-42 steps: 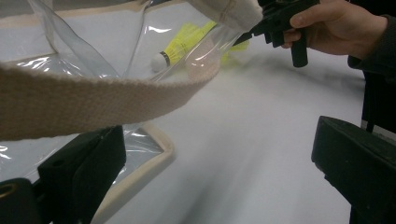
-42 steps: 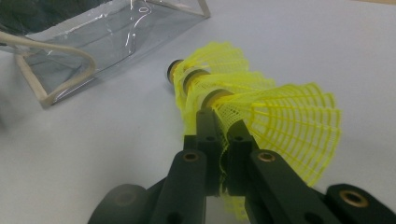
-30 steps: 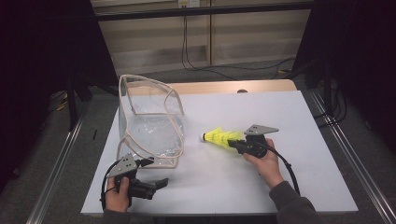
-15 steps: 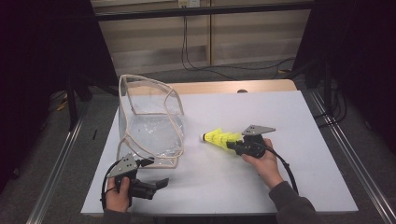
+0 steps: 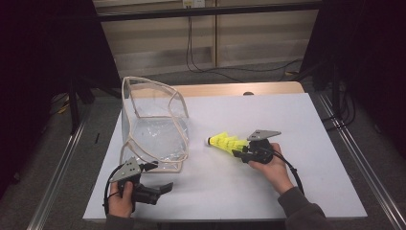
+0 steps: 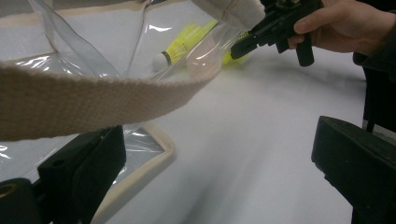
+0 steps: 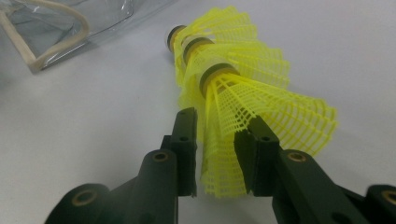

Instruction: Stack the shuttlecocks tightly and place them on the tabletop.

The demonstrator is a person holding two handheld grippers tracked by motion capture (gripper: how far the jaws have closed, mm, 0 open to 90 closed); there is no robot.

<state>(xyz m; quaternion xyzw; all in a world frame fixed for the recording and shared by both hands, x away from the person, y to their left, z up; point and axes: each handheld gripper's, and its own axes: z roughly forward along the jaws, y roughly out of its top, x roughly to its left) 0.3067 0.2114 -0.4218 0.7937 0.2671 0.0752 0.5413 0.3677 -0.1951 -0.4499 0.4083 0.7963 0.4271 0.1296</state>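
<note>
A stack of yellow mesh shuttlecocks (image 5: 224, 142) lies just above the white tabletop, cork ends pointing at a clear plastic bag (image 5: 153, 129) with cream trim. My right gripper (image 5: 238, 152) is shut on the skirt of the nearest shuttlecock (image 7: 233, 79), its jaws (image 7: 217, 140) pinching the mesh from both sides. At the front left, my left gripper (image 5: 159, 176) is open beside the bag's near corner. In the left gripper view its jaws (image 6: 219, 158) stand wide apart, with the bag's cream strap (image 6: 93, 98) crossing in front. The shuttlecocks (image 6: 184, 39) and the right gripper (image 6: 243, 46) show beyond it.
The white board (image 5: 297, 120) covers the table, with bare room to the right and behind the shuttlecocks. Metal rails (image 5: 57, 177) run along both sides. A wooden strip (image 5: 268, 88) borders the far edge. Cables hang at the back wall.
The right hand has drifted slightly with the shuttlecocks still held. The left gripper and the bag have stayed in place.
</note>
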